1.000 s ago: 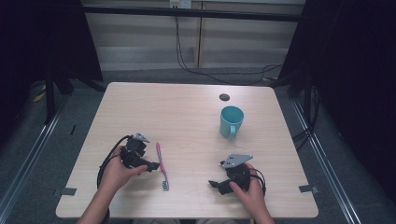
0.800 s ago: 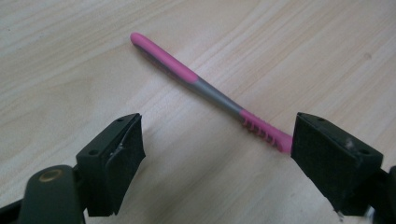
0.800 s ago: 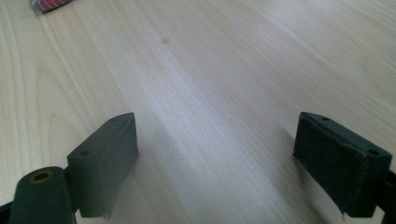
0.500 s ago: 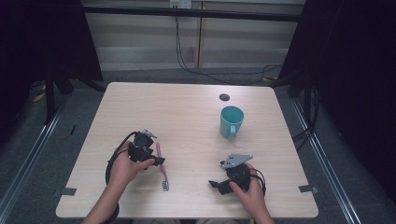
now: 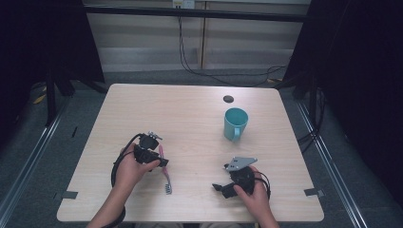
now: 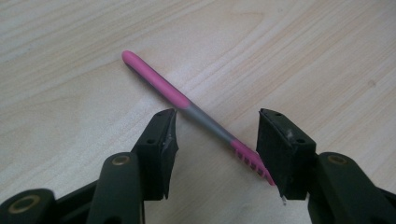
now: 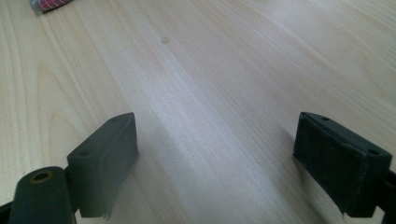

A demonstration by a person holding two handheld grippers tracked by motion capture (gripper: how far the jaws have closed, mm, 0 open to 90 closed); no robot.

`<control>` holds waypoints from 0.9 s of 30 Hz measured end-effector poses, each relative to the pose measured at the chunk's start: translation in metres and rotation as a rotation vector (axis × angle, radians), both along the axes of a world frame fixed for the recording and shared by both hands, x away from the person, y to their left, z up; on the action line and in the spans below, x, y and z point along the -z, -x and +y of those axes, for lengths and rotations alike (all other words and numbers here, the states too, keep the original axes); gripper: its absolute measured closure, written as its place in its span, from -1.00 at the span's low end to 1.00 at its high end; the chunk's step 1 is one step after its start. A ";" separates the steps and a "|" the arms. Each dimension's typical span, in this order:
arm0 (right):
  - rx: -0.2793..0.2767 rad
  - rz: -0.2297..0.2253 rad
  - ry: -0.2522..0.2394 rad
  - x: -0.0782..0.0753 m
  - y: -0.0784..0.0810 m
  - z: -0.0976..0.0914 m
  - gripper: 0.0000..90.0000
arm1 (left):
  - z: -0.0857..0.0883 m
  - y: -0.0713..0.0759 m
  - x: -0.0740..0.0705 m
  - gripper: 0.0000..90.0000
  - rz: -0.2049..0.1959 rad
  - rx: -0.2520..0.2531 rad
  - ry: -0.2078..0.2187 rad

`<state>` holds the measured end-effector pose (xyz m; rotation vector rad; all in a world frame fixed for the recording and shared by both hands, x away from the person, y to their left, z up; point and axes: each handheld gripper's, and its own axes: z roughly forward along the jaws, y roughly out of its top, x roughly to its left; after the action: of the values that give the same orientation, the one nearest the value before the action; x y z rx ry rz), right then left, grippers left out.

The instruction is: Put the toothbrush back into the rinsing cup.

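Toothbrush: pink and grey, flat on the table, near its front-left part, slanting between the left jaws.
Left gripper: over the toothbrush's grey neck, jaws about half open and just been closing; pads not pressing it, though the right pad sits just beside the bristle end.
Right gripper: low over bare wood at front right, jaws wide apart, holding nothing.
Cup: teal, upright, well apart from both grippers.

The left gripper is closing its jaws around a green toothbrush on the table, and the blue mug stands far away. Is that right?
Not quite: the toothbrush is pink and grey, not green, as the left gripper view shows. The left gripper has just been closing its jaws with the toothbrush between them, not yet pressed. The mug does stand far off.
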<state>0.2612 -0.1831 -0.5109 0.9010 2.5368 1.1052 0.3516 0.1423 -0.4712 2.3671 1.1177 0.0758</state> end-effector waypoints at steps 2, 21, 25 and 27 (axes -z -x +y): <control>-0.001 0.001 -0.001 0.000 0.000 0.000 -0.71 | -0.001 0.000 0.000 0.07 0.003 -0.002 0.001; 0.000 0.000 -0.001 0.000 0.000 0.000 -0.71 | -0.008 0.006 -0.002 0.22 0.043 0.001 -0.014; -0.001 0.000 -0.001 0.000 0.000 0.000 -0.71 | -0.008 0.009 -0.002 0.23 0.048 -0.001 -0.017; -0.003 0.000 0.001 0.000 0.000 0.000 -0.71 | -0.009 0.011 -0.001 0.24 0.049 -0.001 -0.026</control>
<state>0.2609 -0.1830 -0.5109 0.8973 2.5388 1.1052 0.3404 0.1337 -0.4699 2.4027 1.1475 0.0332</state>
